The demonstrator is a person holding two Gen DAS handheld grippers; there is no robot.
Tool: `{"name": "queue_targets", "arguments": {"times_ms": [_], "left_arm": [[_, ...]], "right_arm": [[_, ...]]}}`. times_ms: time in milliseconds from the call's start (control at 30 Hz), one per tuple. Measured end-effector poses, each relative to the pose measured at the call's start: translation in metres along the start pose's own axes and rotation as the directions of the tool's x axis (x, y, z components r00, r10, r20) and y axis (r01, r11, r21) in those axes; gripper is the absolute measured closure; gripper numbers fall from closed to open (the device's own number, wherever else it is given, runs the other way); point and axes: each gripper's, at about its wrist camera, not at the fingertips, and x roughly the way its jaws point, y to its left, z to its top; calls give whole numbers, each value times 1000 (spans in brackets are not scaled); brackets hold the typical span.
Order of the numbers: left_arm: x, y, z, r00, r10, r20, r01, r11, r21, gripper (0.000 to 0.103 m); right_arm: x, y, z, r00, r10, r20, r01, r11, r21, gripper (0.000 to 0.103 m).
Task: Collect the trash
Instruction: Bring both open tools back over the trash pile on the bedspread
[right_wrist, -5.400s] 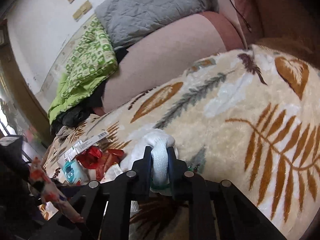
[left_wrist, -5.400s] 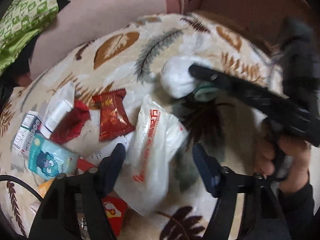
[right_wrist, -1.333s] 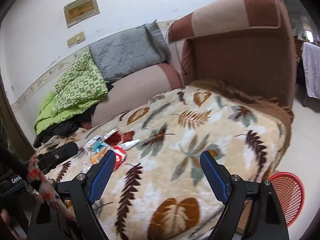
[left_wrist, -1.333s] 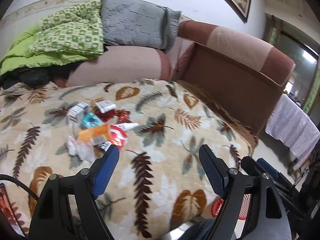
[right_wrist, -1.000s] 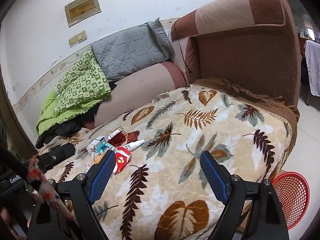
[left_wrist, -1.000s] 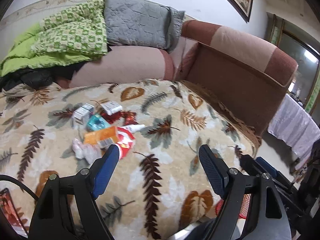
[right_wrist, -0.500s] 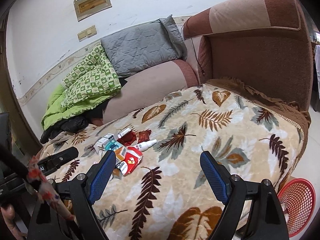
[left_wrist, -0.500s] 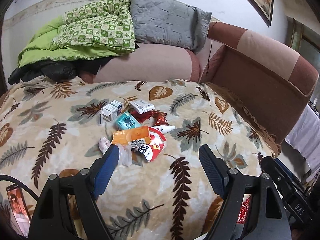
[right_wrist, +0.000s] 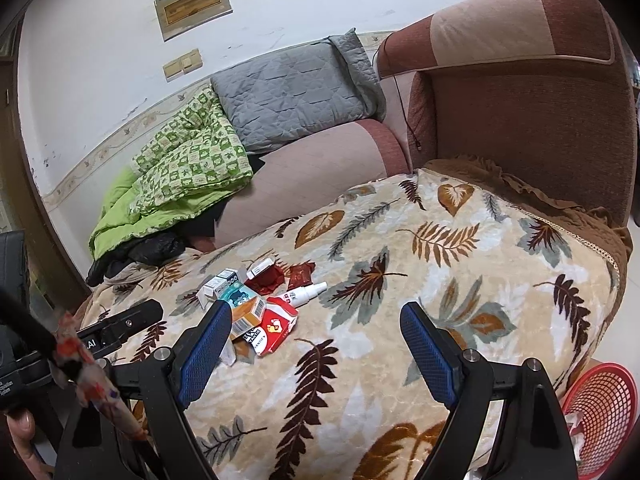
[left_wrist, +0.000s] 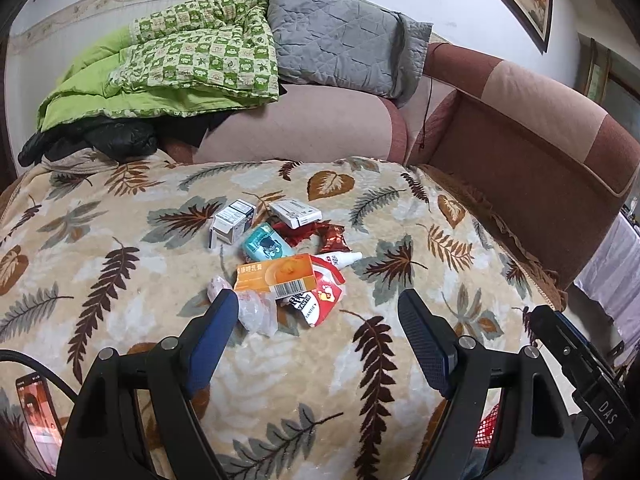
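Note:
A heap of trash lies mid-blanket: an orange box [left_wrist: 276, 276], a teal packet [left_wrist: 266, 246], white boxes [left_wrist: 234, 220], red wrappers [left_wrist: 334, 238], a small white bottle [left_wrist: 340, 259], a red-and-white pack [left_wrist: 320, 300] and a clear wrapper [left_wrist: 256, 312]. My left gripper [left_wrist: 316, 298] hangs open just short of the heap, nothing between its fingers. My right gripper [right_wrist: 316, 310] is open too, to the right of and behind the pack [right_wrist: 276, 328]. A red basket [right_wrist: 600, 408] stands on the floor at the sofa's right front corner, with white trash [right_wrist: 576, 424] inside.
The leaf-patterned blanket [left_wrist: 120, 280] covers the sofa seat. A green quilt [left_wrist: 192, 64], a grey pillow [left_wrist: 340, 48] and dark clothing [left_wrist: 100, 140] lie at the back. The brown armrest [right_wrist: 520, 120] rises on the right. A phone [left_wrist: 36, 412] lies at the lower left.
Five seconds ago the right gripper was shut on a white wad close over the heap. Now both are open and pulled back; the wad and the white plastic bag are gone from the blanket.

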Motion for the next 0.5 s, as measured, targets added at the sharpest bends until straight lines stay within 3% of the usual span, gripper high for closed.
{"name": "queue_targets", "arguments": {"times_ms": [300,500], "left_arm": [[9,16,0,999,-2,-34,0,999,-53,22],[13,9,-3,999,21,-39,-22,999,-26,22]], "right_arm": [[9,-2,-2,999,44,-17,-44,999,19,14],[11,-8,-3,999,49,-22,-48,998,35,14]]}}
